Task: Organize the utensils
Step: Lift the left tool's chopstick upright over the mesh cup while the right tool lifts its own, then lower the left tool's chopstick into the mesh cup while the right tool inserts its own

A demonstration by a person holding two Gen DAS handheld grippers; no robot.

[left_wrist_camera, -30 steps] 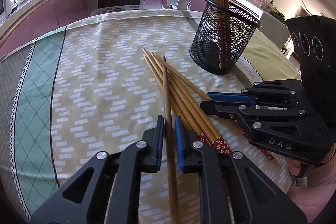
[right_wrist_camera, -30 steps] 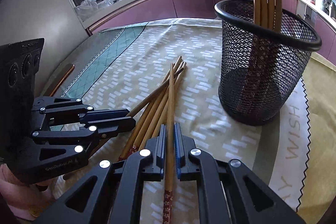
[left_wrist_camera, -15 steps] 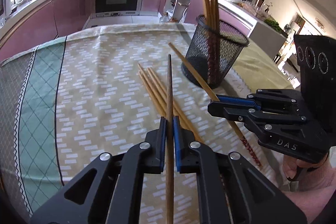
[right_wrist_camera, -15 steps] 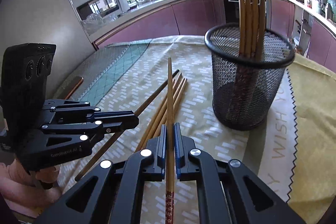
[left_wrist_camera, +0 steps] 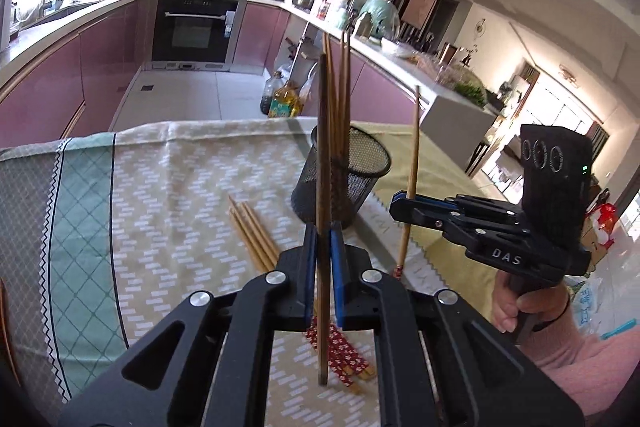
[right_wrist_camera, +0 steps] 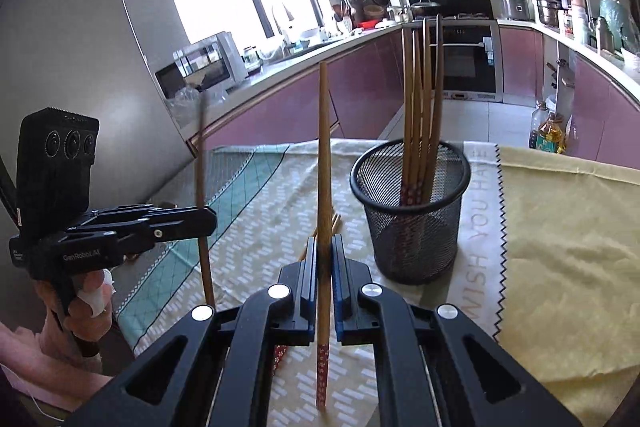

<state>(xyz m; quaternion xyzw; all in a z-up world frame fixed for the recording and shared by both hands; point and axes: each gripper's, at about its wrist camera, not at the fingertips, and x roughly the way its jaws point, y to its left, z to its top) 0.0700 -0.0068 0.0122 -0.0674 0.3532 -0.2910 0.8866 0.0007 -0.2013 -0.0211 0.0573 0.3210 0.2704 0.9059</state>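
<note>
My left gripper (left_wrist_camera: 322, 247) is shut on a dark brown chopstick (left_wrist_camera: 322, 147), held clear above the tablecloth. My right gripper (right_wrist_camera: 325, 259) is shut on a lighter chopstick (right_wrist_camera: 323, 147) with a red patterned end. Each gripper shows in the other's view: the right gripper (left_wrist_camera: 406, 205) to the right of the cup, the left gripper (right_wrist_camera: 202, 223) at the left. A black mesh cup (right_wrist_camera: 412, 227) stands ahead with several chopsticks (right_wrist_camera: 420, 107) upright inside. Up to three loose chopsticks (left_wrist_camera: 254, 233) lie on the cloth left of the mesh cup (left_wrist_camera: 364, 167).
A patterned tablecloth (left_wrist_camera: 160, 195) with a green border covers the table; a yellow cloth (right_wrist_camera: 560, 227) lies to the right of the cup. Beyond the table's far edge are the kitchen floor, purple cabinets and oil bottles (left_wrist_camera: 282, 101). A person's hands grip both handles.
Both grippers have risen from the cloth, each lifting one chopstick out of the pile. The left jaws closed fully on theirs. Cup and pile now sit lower and farther off.
</note>
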